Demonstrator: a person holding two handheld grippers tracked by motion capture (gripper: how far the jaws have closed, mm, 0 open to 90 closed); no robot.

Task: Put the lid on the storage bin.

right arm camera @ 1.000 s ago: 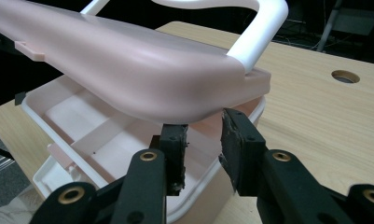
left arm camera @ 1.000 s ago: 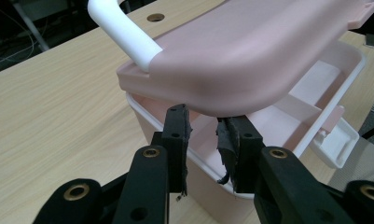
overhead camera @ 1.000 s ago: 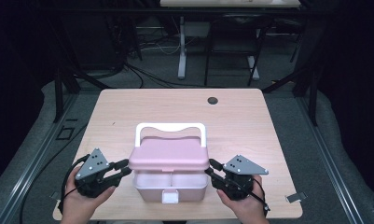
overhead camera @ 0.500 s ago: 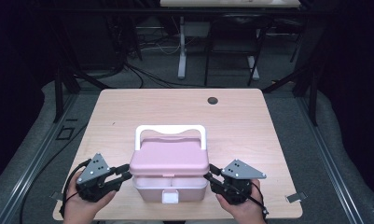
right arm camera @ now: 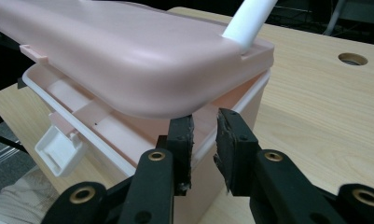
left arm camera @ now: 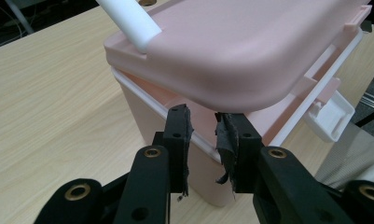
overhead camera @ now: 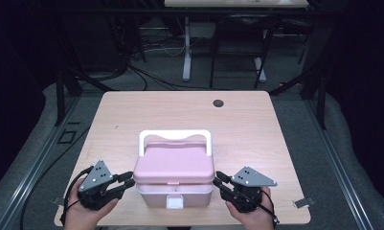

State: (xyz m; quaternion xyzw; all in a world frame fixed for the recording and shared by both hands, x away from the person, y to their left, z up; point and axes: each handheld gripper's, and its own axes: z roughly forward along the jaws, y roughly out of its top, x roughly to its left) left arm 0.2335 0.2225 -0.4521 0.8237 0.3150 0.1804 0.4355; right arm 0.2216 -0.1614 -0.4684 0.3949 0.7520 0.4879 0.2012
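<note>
A pink storage box [overhead camera: 153, 195] with a white handle [overhead camera: 175, 134] stands at the table's near edge. Its lid [overhead camera: 174, 163] is lifted slightly, leaving a narrow slit, and a white latch [overhead camera: 175, 202] hangs at the front. My left gripper [overhead camera: 129, 180] is at the box's left side, with its tips [left arm camera: 202, 119] just under the lid's edge. My right gripper [overhead camera: 219, 178] mirrors it on the right side, tips [right arm camera: 204, 122] under the lid's rim. The right jaws have just been closing. A narrow gap stays between each pair of pads, with nothing in it.
The light wooden table [overhead camera: 132, 115] has a dark round cable hole [overhead camera: 219, 103] near its far edge. A small metal clip [overhead camera: 302, 202] sits at the near right corner. Dark floor, cables and desk legs lie beyond.
The lid has come down closer to the box, hiding the inner compartments seen a second ago. Both grippers have kept their places at the box's sides.
</note>
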